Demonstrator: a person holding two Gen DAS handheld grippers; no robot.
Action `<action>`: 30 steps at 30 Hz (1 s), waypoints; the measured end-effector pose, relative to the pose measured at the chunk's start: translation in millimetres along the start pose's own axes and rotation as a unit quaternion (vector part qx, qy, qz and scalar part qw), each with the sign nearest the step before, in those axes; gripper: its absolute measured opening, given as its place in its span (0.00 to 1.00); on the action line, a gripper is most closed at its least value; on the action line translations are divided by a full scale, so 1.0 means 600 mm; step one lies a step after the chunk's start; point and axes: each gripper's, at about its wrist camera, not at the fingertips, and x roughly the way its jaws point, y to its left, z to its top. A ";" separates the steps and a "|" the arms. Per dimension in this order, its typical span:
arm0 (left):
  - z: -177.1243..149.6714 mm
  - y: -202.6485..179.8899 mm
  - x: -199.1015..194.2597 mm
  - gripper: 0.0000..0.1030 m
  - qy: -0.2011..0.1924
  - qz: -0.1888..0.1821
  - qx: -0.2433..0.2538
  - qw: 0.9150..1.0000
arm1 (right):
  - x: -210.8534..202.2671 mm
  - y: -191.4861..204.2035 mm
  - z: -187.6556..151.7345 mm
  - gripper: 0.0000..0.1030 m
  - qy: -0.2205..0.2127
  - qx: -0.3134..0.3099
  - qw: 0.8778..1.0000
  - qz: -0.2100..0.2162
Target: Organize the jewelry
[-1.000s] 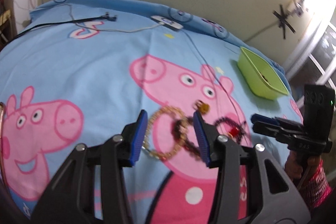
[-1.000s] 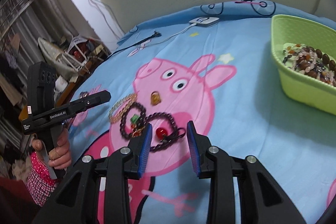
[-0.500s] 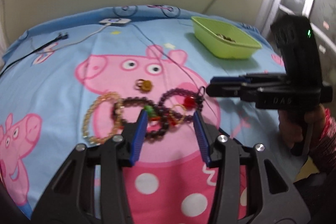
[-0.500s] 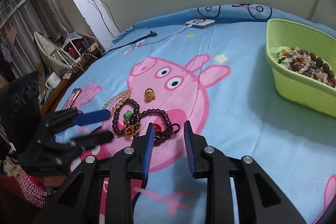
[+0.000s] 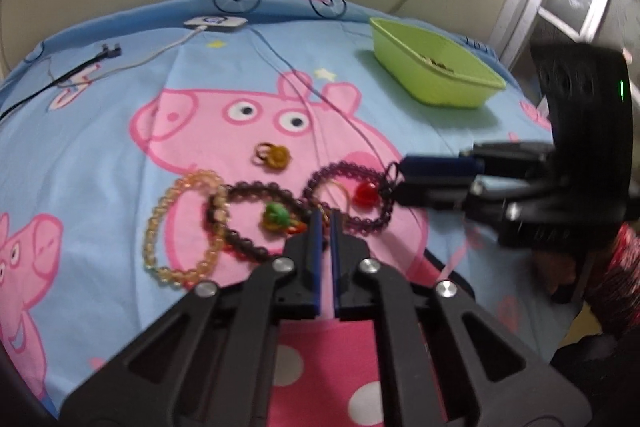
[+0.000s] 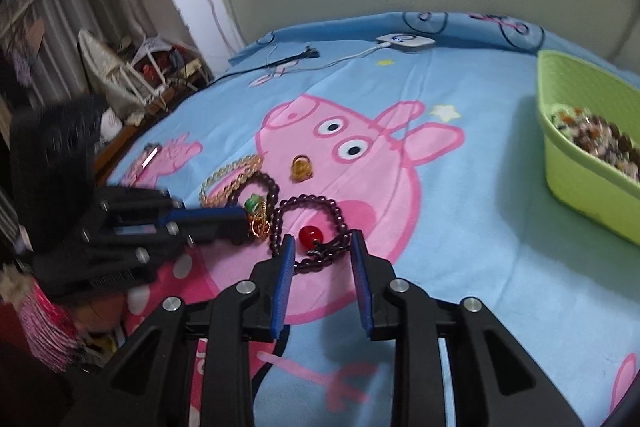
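Note:
Jewelry lies on a Peppa Pig bedsheet: a pale amber bead bracelet (image 5: 182,227), a dark bead bracelet (image 5: 248,215) with a green charm (image 5: 275,215), a purple bead bracelet (image 5: 348,195) with a red bead (image 5: 364,191), a gold wire ring (image 6: 260,225) and an amber ring (image 5: 274,155). My left gripper (image 5: 326,217) has its jaws nearly closed at the gold ring beside the green charm; whether it grips it is hidden. My right gripper (image 6: 323,247) is open around the purple bracelet's near edge (image 6: 320,259), just before the red bead (image 6: 311,235).
A lime-green tub (image 5: 434,75) holding several beaded pieces (image 6: 592,135) stands at the far right. A white charger (image 5: 215,23) and cables (image 5: 80,67) lie at the back of the bed. Clutter sits beyond the bed's left edge (image 6: 140,75).
My left gripper's jaws have closed from wide open to nearly shut at the pile. My right gripper has moved in over the purple bracelet and opened wider.

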 end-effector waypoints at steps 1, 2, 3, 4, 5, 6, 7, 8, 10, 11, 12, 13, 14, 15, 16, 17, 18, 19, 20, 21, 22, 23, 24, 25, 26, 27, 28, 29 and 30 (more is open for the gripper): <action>0.002 0.006 -0.005 0.03 -0.003 -0.004 -0.007 1.000 | 0.003 0.007 0.000 0.09 0.001 -0.013 1.000 -0.008; 0.004 0.012 -0.010 0.03 -0.006 -0.009 -0.015 1.000 | 0.007 0.011 -0.001 0.09 0.003 -0.023 1.000 -0.016; 0.007 0.020 -0.016 0.03 -0.009 -0.015 -0.026 1.000 | 0.014 0.015 0.000 0.01 0.011 -0.035 0.999 -0.030; 0.010 0.026 -0.022 0.03 -0.013 -0.019 -0.034 0.999 | 0.017 0.015 0.000 0.00 0.014 -0.038 0.999 -0.035; 0.014 0.035 -0.030 0.03 -0.019 -0.023 -0.045 0.999 | 0.015 0.013 0.002 0.00 0.013 -0.035 0.999 -0.033; 0.017 0.041 -0.035 0.03 -0.023 -0.025 -0.052 0.998 | 0.013 0.011 0.002 0.00 0.011 -0.033 0.999 -0.037; 0.020 0.048 -0.042 0.03 -0.029 -0.026 -0.061 0.997 | 0.010 0.007 0.002 0.00 0.006 -0.030 0.999 -0.044; 0.023 0.054 -0.051 0.03 -0.037 -0.025 -0.068 0.997 | 0.006 0.003 0.003 0.00 0.001 -0.024 0.999 -0.045; 0.027 0.058 -0.061 0.03 -0.044 -0.017 -0.075 0.996 | -0.008 -0.010 0.004 0.00 -0.012 -0.002 0.999 -0.037; 0.027 0.059 -0.064 0.04 -0.045 -0.011 -0.077 0.996 | -0.016 -0.018 0.004 0.00 -0.020 0.010 0.999 -0.035; 0.027 0.056 -0.064 0.04 -0.042 -0.009 -0.077 0.996 | -0.022 -0.024 0.005 0.00 -0.026 0.018 0.999 -0.033; 0.026 0.053 -0.062 0.05 -0.039 -0.010 -0.073 0.996 | -0.029 -0.032 0.006 0.00 -0.033 0.030 0.999 -0.029; 0.024 0.043 -0.057 0.11 -0.035 -0.008 -0.064 0.997 | -0.034 -0.038 0.006 0.00 -0.038 0.038 0.998 -0.026; 0.022 0.035 -0.053 0.20 -0.032 -0.004 -0.054 0.998 | -0.040 -0.047 0.005 0.00 -0.043 0.050 0.998 -0.023; 0.019 0.022 -0.046 0.25 -0.028 0.004 -0.039 0.999 | -0.042 -0.056 0.004 0.00 -0.046 0.061 0.997 -0.021; 0.016 0.007 -0.040 0.32 -0.025 0.011 -0.020 0.999 | -0.044 -0.065 0.001 0.00 -0.046 0.071 0.996 -0.019; 0.012 -0.005 -0.035 0.33 -0.024 0.017 -0.003 1.000 | -0.044 -0.070 0.000 0.00 -0.045 0.078 0.996 -0.017; 0.009 -0.016 -0.029 0.33 -0.021 0.022 0.013 0.999 | -0.044 -0.077 -0.004 0.00 -0.044 0.086 0.995 -0.015; 0.006 -0.033 -0.021 0.33 -0.017 0.028 0.036 0.999 | -0.042 -0.081 -0.006 0.00 -0.042 0.092 0.995 -0.012; 0.005 -0.044 -0.014 0.33 -0.014 0.034 0.052 0.998 | -0.038 -0.085 -0.009 0.00 -0.039 0.098 0.994 -0.010; 0.004 -0.052 -0.008 0.33 -0.010 0.040 0.065 0.997 | -0.036 -0.087 -0.011 0.00 -0.036 0.101 0.994 -0.008; 0.003 -0.057 -0.002 0.33 -0.007 0.045 0.074 0.996 | -0.034 -0.088 -0.011 0.00 -0.035 0.103 0.994 -0.007; 0.002 -0.062 0.007 0.33 -0.001 0.051 0.084 0.995 | -0.035 -0.087 -0.012 0.00 -0.036 0.103 0.994 -0.006; 0.002 -0.064 0.015 0.33 0.004 0.055 0.089 0.994 | -0.036 -0.086 -0.012 0.00 -0.038 0.102 0.994 -0.004; 0.002 -0.063 0.021 0.33 0.008 0.057 0.090 0.994 | -0.036 -0.086 -0.012 0.00 -0.040 0.101 0.994 -0.004; 0.002 -0.060 0.031 0.31 0.020 0.059 0.090 0.994 | -0.037 -0.086 -0.013 0.00 -0.040 0.101 0.994 -0.003; 0.001 -0.058 0.038 0.26 0.025 0.063 0.089 0.994 | -0.038 -0.087 -0.013 0.00 -0.041 0.102 0.994 -0.002; 0.001 -0.058 0.040 0.17 0.024 0.070 0.092 0.993 | -0.039 -0.088 -0.014 0.00 -0.043 0.103 0.994 -0.001; 0.001 -0.056 0.040 0.14 0.023 0.067 0.093 0.993 | -0.040 -0.090 -0.014 0.00 -0.045 0.105 0.993 0.001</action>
